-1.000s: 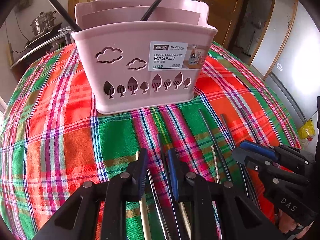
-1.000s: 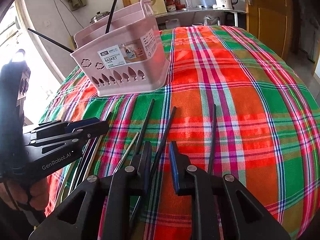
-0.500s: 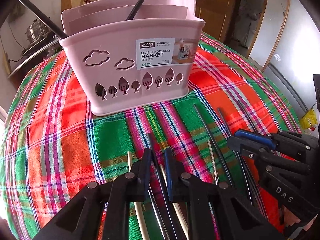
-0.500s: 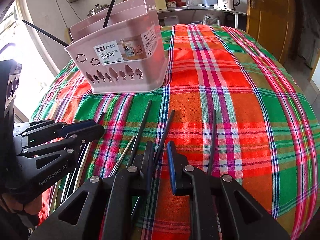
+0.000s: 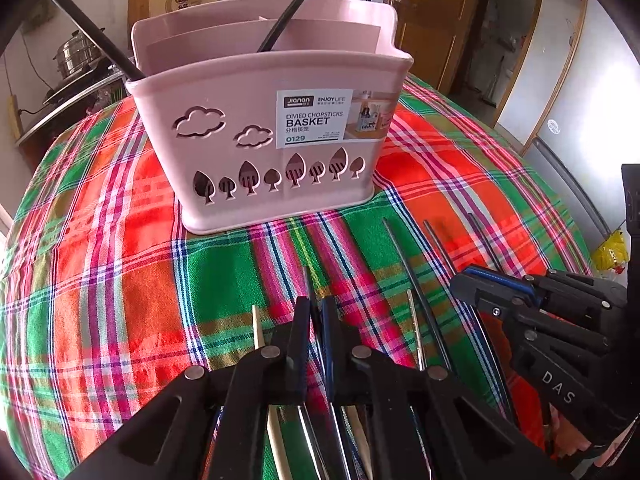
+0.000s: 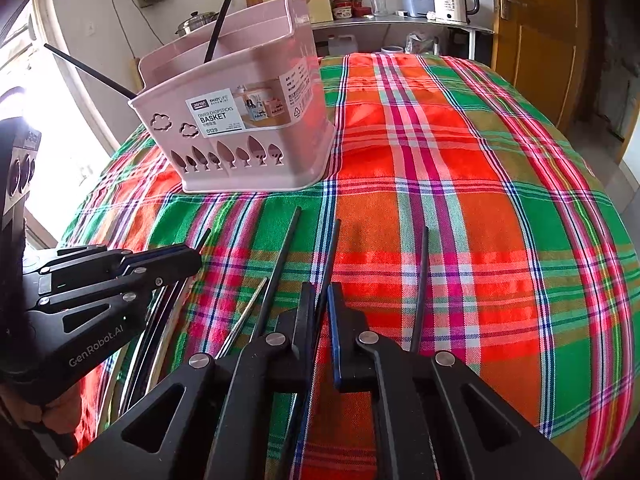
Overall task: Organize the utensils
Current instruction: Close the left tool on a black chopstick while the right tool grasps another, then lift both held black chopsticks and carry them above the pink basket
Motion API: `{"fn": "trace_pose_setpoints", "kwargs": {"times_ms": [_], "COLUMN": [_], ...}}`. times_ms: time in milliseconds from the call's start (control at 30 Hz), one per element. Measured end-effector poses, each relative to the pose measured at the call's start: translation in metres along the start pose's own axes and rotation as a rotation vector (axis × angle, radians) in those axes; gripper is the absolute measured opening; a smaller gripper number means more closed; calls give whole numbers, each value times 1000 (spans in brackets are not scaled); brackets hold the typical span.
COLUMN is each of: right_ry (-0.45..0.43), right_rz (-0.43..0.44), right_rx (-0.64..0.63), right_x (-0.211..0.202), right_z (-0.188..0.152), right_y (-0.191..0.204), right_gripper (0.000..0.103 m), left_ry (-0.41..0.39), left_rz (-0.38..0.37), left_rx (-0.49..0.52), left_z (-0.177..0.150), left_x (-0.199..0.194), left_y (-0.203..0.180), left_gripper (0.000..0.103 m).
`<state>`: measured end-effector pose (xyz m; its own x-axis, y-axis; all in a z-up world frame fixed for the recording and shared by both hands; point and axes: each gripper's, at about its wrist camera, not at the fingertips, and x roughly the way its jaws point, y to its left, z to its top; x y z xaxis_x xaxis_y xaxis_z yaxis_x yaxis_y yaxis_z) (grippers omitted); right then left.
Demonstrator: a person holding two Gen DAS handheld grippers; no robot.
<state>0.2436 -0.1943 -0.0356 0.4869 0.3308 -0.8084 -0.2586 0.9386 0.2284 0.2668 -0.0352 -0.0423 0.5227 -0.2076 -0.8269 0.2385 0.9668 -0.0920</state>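
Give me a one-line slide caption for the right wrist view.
Right gripper fingers shut on a black chopstick on the plaid tablecloth, pink basket beyond.

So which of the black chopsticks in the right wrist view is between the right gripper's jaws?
The middle black chopstick, running down between the right gripper pads. Its neighbours lie free on either side.

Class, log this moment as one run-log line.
left gripper: shut on dark chopstick | right gripper: shut on black chopstick | pink plastic basket: two black chopsticks inside
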Motion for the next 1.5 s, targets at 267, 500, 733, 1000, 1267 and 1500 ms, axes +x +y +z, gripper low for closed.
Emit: {"fn": "trace_pose_setpoints", "kwargs": {"times_ms": [267,500,733,1000,1267,1500], "right_ry": [-78,-170,-280,-354,-362,-361], "right_rz": [49,93,100,103,104,102], "right_rx": [9,-4,-33,-49,-63,-84], "right_x": [-32,-69,-110,-137,-147,-152], "right_z": [10,23,39,42,37,32], "right_y": [-1,4,12,15,17,19], "right_gripper": [5,5,5,5,5,5], "left_ry": [-90,-190,-299,-366,-382,-383], "left_rz": [-48,-73,-75,-80,-79,-77], "left_rx": [-13,-23,-20,-20,-16,-14], "left_z": [10,24,40,41,34,24], "left_x": [-40,-92,-145,-178,-191,-195], "left_y": [2,3,5,8,6,7], "left_gripper": [5,5,4,4,4,4]}}
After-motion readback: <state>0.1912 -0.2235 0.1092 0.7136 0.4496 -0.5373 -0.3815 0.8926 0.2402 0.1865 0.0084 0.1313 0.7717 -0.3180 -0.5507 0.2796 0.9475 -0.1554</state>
